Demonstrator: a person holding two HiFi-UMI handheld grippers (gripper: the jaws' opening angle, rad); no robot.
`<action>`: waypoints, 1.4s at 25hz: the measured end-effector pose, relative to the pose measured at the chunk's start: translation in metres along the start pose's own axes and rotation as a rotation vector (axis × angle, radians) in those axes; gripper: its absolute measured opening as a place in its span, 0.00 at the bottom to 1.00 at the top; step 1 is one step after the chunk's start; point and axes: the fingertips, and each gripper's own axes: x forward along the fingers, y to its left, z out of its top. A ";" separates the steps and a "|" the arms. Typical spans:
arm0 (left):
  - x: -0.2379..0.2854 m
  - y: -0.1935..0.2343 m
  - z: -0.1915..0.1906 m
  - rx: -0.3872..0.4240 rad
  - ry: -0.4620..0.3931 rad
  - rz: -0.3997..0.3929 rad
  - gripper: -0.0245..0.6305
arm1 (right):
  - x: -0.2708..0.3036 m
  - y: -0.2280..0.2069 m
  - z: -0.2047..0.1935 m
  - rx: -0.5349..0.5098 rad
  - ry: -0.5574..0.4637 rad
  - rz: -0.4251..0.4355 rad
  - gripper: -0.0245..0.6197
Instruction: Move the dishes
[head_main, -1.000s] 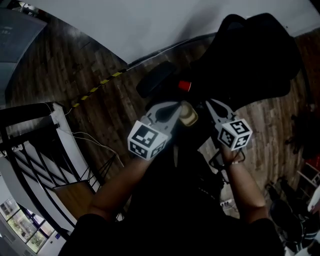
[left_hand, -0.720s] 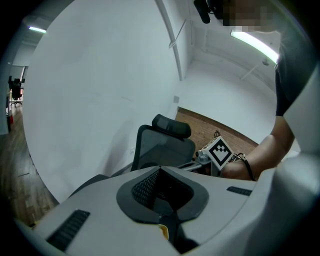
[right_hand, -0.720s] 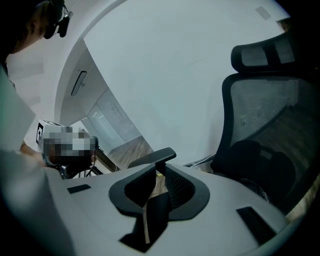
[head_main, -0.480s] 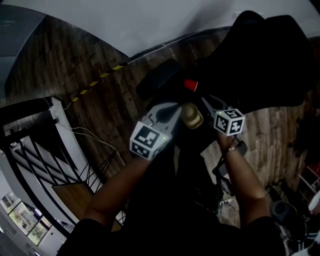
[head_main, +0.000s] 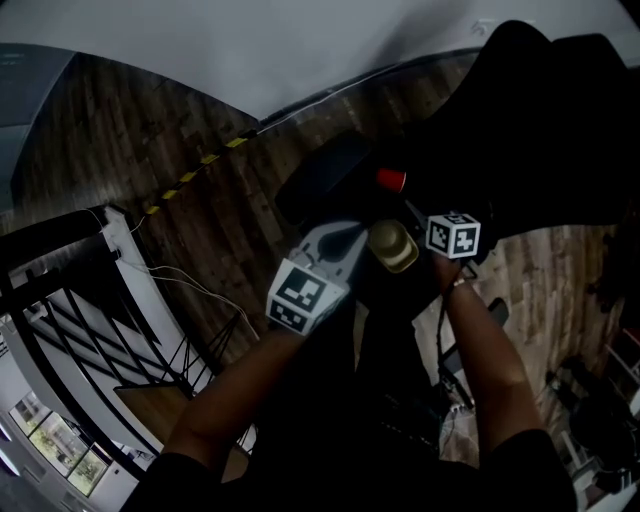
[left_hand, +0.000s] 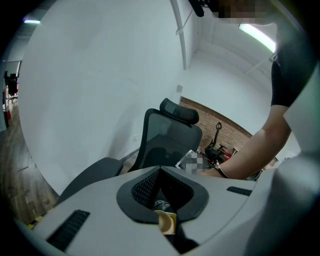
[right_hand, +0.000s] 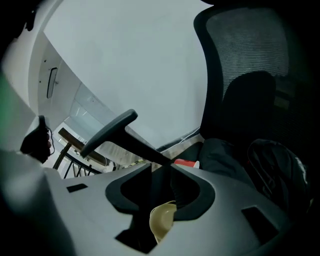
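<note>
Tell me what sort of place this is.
Probably an indoor office or workshop room: there is a black mesh-back office chair, a wood-plank floor marked with yellow-and-black tape, and a plain white wall.

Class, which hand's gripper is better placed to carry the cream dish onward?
Left. The left gripper has its jaws closed on the rim of the cream dish. The right gripper has just been opening its jaws; they stand apart, with the dish's edge between them, unpressed.
</note>
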 end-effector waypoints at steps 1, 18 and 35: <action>0.003 0.003 -0.004 0.000 0.007 -0.002 0.02 | 0.007 -0.005 -0.002 0.000 0.006 -0.007 0.21; 0.033 0.031 -0.032 -0.032 0.068 -0.030 0.02 | 0.099 -0.076 -0.025 0.080 0.117 -0.071 0.22; 0.045 0.035 -0.053 -0.052 0.107 -0.030 0.02 | 0.125 -0.083 -0.039 0.081 0.157 -0.064 0.11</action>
